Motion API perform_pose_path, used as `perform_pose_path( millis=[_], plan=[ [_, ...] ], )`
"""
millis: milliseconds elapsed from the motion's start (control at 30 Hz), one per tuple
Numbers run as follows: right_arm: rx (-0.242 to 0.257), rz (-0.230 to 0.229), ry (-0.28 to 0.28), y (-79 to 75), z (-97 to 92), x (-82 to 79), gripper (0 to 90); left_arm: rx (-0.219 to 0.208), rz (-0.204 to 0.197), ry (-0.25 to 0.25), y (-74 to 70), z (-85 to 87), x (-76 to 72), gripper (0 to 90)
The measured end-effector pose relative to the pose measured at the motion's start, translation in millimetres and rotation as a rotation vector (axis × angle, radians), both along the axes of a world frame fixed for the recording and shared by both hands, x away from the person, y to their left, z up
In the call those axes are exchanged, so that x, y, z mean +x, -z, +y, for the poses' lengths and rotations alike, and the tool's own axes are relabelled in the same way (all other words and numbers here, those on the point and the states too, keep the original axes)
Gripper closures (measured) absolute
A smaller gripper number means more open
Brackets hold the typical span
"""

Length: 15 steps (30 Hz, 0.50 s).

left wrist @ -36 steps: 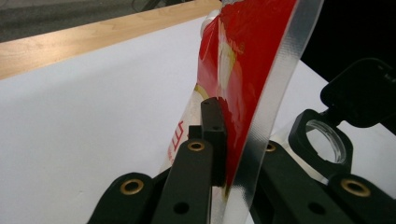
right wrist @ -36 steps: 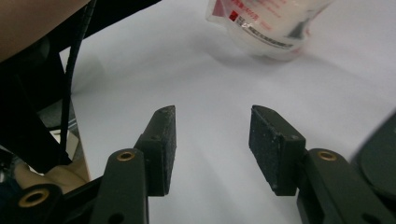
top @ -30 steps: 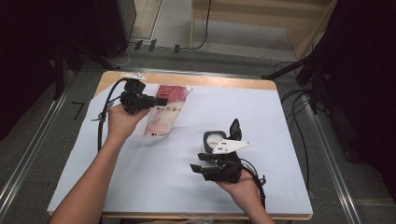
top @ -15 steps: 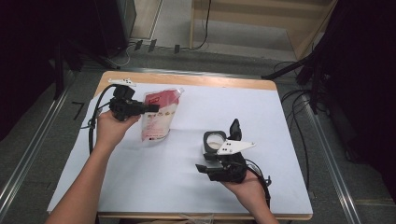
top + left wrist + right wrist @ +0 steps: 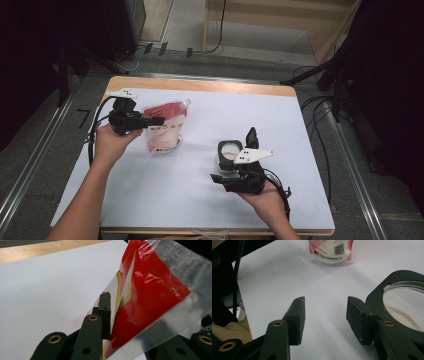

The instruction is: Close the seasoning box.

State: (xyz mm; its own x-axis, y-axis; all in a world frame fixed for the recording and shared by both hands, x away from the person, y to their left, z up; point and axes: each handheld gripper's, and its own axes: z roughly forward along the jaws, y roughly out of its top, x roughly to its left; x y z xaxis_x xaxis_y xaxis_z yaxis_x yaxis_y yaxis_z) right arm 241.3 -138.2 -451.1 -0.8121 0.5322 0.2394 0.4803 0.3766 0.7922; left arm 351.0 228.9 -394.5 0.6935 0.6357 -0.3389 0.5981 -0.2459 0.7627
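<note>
Upright, red pouch [image 5: 165, 127] standing between left gripper [image 5: 150, 121] jaws just easing apart — right gripper [image 5: 235, 167] gaping, empty, white table [image 5: 310, 150].

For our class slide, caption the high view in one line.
Left gripper at a red pouch; right gripper open beside a round container.

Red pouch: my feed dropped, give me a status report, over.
Left claw just been opening, red pouch top between its jaws. Pouch upright on white sheet. Right claw open, empty, beside black-rimmed dish. Nothing blocking.
</note>
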Motion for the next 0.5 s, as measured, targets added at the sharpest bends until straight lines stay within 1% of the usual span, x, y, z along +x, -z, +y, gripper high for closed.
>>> perform_pose_path(
  millis=[67,100,133,167,300,367,400,433,467,500],
  plan=[
    [0.0,-0.004,-0.002,0.0,-0.7,0.6,49.8,0.003,-0.005,0.007,0.9,1.4,-1.9,74.8],
    [0.001,-0.007,-0.003,-0.2,-1.1,1.0,49.8,0.003,-0.015,0.008,1.5,1.8,-3.1,73.9],
    [0.003,-0.007,-0.001,-0.4,-1.5,1.4,49.8,0.009,-0.014,0.019,1.4,3.2,-3.8,72.9],
    [0.004,-0.007,0.001,-0.7,-2.0,1.9,49.7,0.007,-0.022,0.016,2.0,3.5,-4.6,72.4],
    [0.005,-0.007,0.007,-0.9,-3.6,3.6,49.1,-0.001,-0.025,0.022,3.1,5.7,-6.5,67.4],
    [0.006,-0.008,0.01,-1.0,-3.7,3.7,48.5,0.008,-0.031,0.026,3.8,5.8,-7.8,62.5],
    [0.007,-0.008,0.011,-1.1,-3.7,3.7,48.5,0.013,-0.033,0.033,3.8,6.2,-8.5,62.5],
    [0.008,-0.008,0.01,-1.2,-3.8,3.8,48.5,0.017,-0.046,0.025,4.4,6.0,-9.6,62.1],
    [0.005,-0.008,0.009,-1.4,-4.1,3.9,48.5,0.025,-0.046,0.025,4.4,6.7,-10.7,61.8],
    [0.004,-0.007,0.01,-1.7,-4.4,4.0,48.4,0.021,-0.046,0.023,5.0,6.8,-11.1,61.0]
  ],
)
